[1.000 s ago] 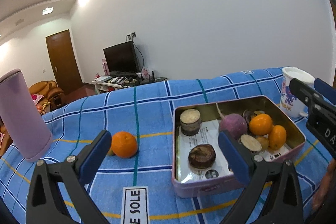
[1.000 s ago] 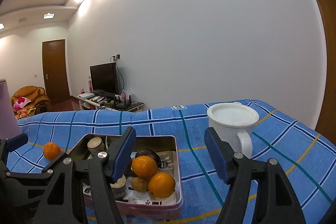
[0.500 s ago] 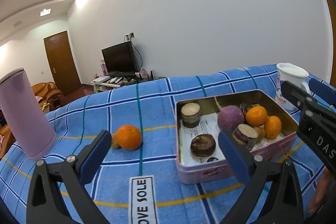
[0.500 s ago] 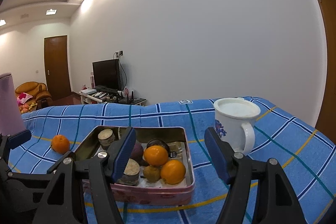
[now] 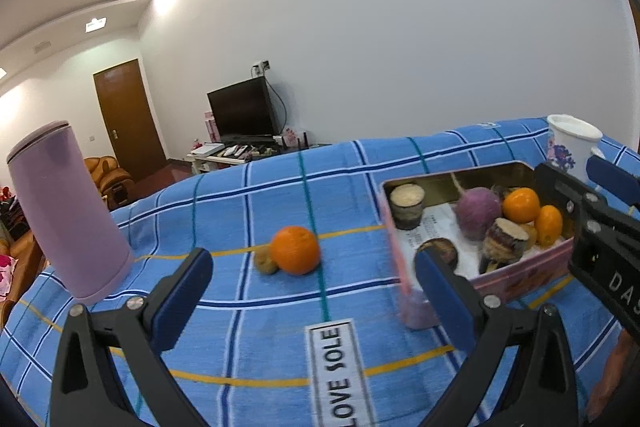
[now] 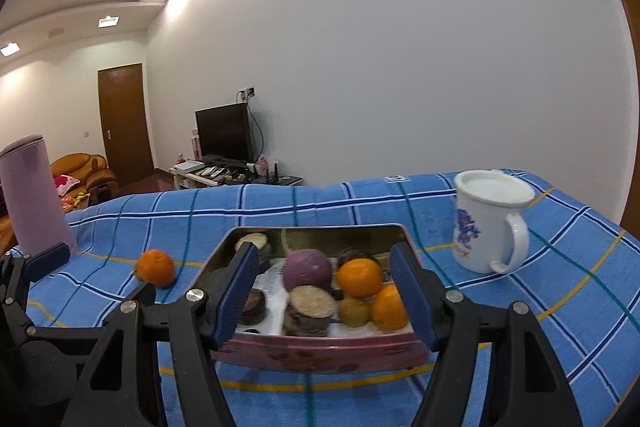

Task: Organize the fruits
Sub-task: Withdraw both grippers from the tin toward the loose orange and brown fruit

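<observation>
tin (image 6: pixel 320 351) now nearer, blue plaid cloth (image 5: pixel 248 339), white wall (image 6: pixel 400 67)

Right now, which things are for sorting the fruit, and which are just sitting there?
For the job: the orange and small brown fruit out on the cloth; the pink tin holding fruit; both open grippers, left gripper and right gripper.

Just sitting: the purple bottle, the white mug, the blue cloth.
</observation>
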`<state>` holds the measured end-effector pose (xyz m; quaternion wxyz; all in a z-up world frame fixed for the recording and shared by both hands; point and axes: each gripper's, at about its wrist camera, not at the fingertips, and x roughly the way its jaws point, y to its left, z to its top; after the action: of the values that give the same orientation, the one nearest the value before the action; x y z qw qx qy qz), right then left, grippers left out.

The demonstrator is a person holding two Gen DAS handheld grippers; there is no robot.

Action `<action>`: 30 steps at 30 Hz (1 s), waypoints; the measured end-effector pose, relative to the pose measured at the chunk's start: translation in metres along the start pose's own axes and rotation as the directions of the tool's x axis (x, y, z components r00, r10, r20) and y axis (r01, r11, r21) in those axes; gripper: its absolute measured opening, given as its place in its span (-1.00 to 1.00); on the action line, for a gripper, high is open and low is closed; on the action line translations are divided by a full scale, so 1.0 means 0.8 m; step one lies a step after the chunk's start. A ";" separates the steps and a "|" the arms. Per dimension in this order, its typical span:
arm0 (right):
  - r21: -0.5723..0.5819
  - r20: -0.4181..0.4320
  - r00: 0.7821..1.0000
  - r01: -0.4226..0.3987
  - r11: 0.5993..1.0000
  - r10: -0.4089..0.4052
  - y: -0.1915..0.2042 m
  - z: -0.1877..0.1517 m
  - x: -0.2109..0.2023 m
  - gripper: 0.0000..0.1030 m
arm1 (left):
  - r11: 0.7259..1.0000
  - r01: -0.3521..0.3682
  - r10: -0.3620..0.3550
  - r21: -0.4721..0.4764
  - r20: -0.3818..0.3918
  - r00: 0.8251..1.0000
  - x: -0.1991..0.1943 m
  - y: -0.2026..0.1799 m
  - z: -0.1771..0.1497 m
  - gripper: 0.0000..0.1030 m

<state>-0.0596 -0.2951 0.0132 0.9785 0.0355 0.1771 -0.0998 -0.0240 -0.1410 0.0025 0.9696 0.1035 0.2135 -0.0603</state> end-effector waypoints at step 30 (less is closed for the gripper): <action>-0.069 -0.078 0.988 -0.140 0.988 0.135 0.149 -0.004 0.048 0.34 | 0.974 -0.200 0.189 -0.108 -0.103 0.976 0.054 0.169 -0.002 1.00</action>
<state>-0.0004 -0.1851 0.0007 0.9766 0.0148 0.2133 -0.0242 0.0364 -0.0128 0.0064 0.9643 0.0691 0.2500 0.0527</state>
